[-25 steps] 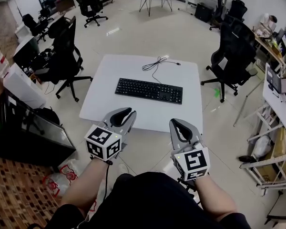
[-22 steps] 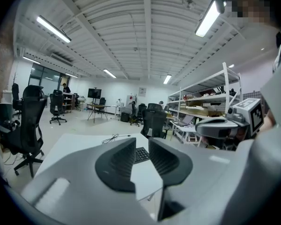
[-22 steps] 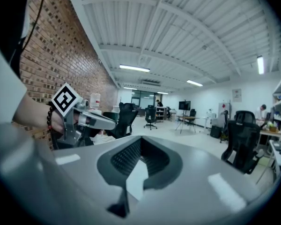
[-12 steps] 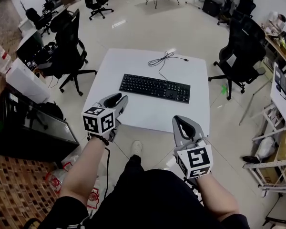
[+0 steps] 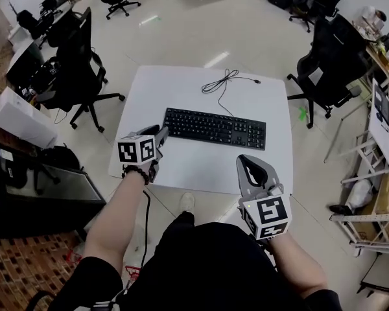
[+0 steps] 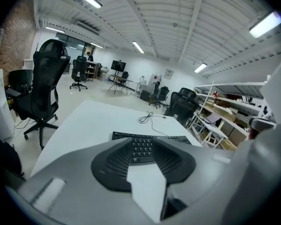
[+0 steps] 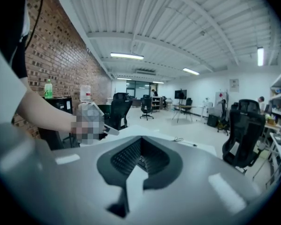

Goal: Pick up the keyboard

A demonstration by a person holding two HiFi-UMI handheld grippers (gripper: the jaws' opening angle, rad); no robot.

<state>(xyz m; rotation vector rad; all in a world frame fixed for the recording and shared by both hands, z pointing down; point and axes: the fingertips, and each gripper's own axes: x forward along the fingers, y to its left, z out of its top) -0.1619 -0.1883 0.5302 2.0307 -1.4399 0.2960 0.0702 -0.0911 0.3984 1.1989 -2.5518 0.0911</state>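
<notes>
A black keyboard point(image 5: 215, 127) lies across the middle of a white table point(image 5: 181, 92), and its cable point(image 5: 222, 81) trails toward the far edge. My left gripper point(image 5: 162, 133) hovers over the table just off the keyboard's left end. Its jaws are opening with nothing gripped. In the left gripper view the keyboard point(image 6: 143, 150) shows between and beyond the spread jaws of that gripper point(image 6: 141, 139). My right gripper point(image 5: 247, 162) is shut and empty at the table's near edge, short of the keyboard's right end. The right gripper view shows its closed jaws point(image 7: 140, 146) and the table beyond.
A black office chair point(image 5: 78, 63) stands left of the table and another point(image 5: 330, 47) to its right. Shelving with boxes point(image 5: 382, 109) lines the right wall. A dark cabinet point(image 5: 32, 186) sits at near left. More chairs and desks stand at the back.
My left gripper has moved forward and down from in front of the table to the keyboard's left end, and its jaws have spread. The right gripper has edged forward to the table's near edge.
</notes>
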